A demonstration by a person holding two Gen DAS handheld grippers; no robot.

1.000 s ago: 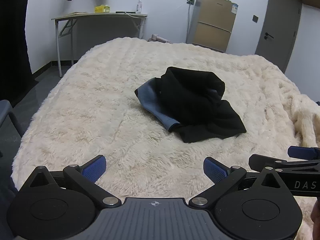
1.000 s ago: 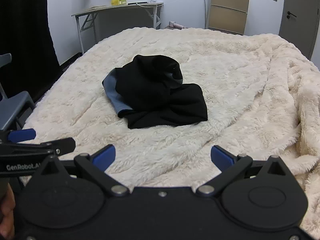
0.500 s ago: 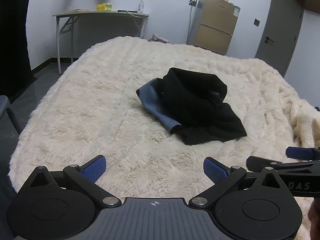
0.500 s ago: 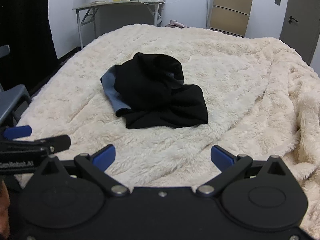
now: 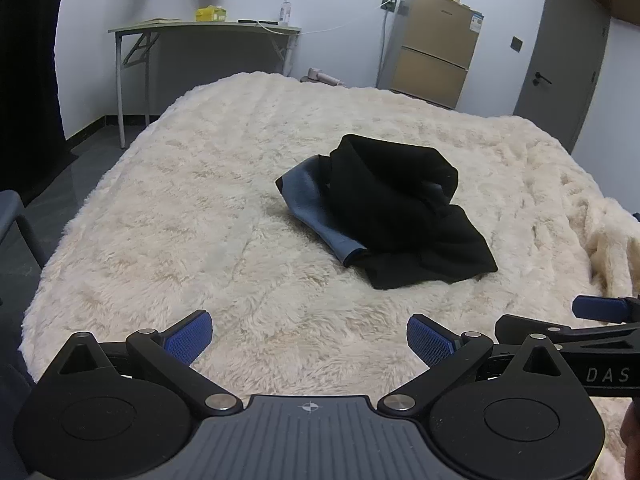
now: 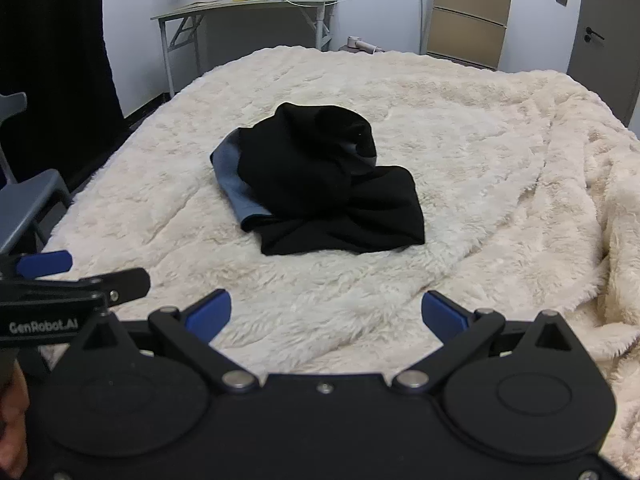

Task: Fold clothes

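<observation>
near side of garment pile point(image 5: 394, 208): bare fleece on the bed point(image 5: 192, 216) up to both grippers, nothing in between.
left of pile: open blanket to the bed edge; chair point(image 6: 28, 200) stands off that edge.
right of pile: bunched blanket ridge point(image 6: 616, 216) rises near the bed edge.
beyond pile: clear blanket, then desk point(image 5: 204, 28) and cabinet point(image 5: 434, 46) at the wall.
grippers: left gripper point(image 5: 308, 334) and right gripper point(image 6: 326, 314), jaws spread wide, side by side, close together.

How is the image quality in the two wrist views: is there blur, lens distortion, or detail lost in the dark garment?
Left wrist view: sharp, with fisheye bending of the door and bed edge; the black garment shows few folds. Right wrist view: slightly softer, the garment almost flat black, only its grey-blue lining readable. Lighting is even, no glare. Both the left gripper and the right gripper are open.
</observation>
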